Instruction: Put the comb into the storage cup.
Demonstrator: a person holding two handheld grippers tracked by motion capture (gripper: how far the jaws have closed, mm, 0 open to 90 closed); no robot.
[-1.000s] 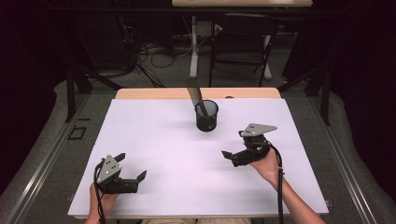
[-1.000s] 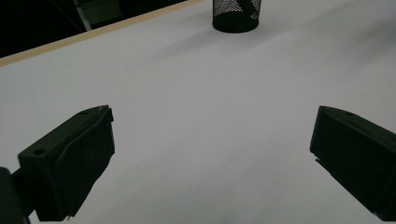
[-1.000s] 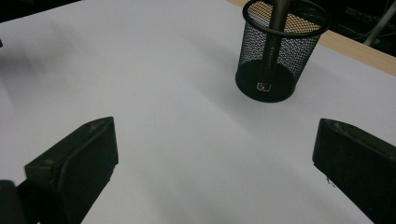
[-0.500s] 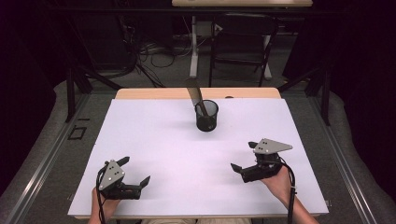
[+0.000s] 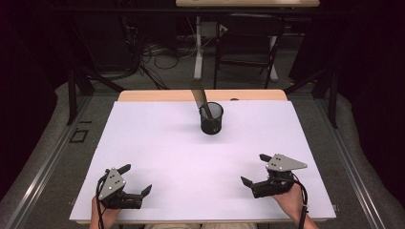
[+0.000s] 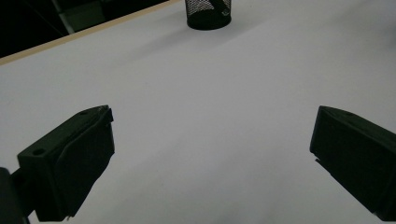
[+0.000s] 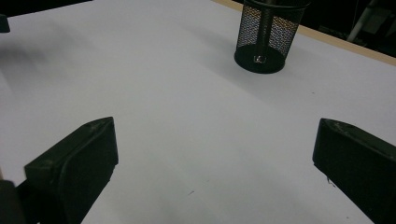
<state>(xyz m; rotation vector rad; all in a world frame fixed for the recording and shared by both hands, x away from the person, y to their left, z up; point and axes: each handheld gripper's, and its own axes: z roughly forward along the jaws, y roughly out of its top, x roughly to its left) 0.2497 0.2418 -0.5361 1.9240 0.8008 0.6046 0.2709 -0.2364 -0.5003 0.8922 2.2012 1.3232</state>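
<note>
Both grippers sat low at the near edge of the tabletop (image 5: 157,143), each w/ jaws spread wide and nothing between them.

Left gripper (image 5: 136,180) was at the near-left corner, held by a hand (image 5: 102,217) coming in from the bottom of the high view. Jaws pointed right and a bit away from the person, grey plate on top. In the left gripper view its gripper (image 6: 210,154) showed two black jaws far apart over bare white surface, w/ the cup (image 6: 208,13) far off at the top edge.

Right gripper (image 5: 254,170) was at the near-right, held by the other hand (image 5: 290,202), jaws pointing left toward the middle of the tabletop, cable trailing back along the wrist. In the right gripper view its gripper (image 7: 215,154) also showed jaws well apart, white surface in the gap, and the cup (image 7: 268,35) ahead and to the right.

Cup (image 5: 211,118) was black wire mesh, upright, near the far-centre of the white surface, well apart from both grippers. A dark stick-like thing (image 5: 201,100) stood in it, leaning left past the rim; couldn't tell what it was. Through the mesh in the right gripper view its lower end looked to rest on the cup's base.

A wood strip (image 5: 143,95) ran along the far edge of the tabletop. Grippers were well apart from each other, about level, neither touching anything but the hands holding them.
</note>
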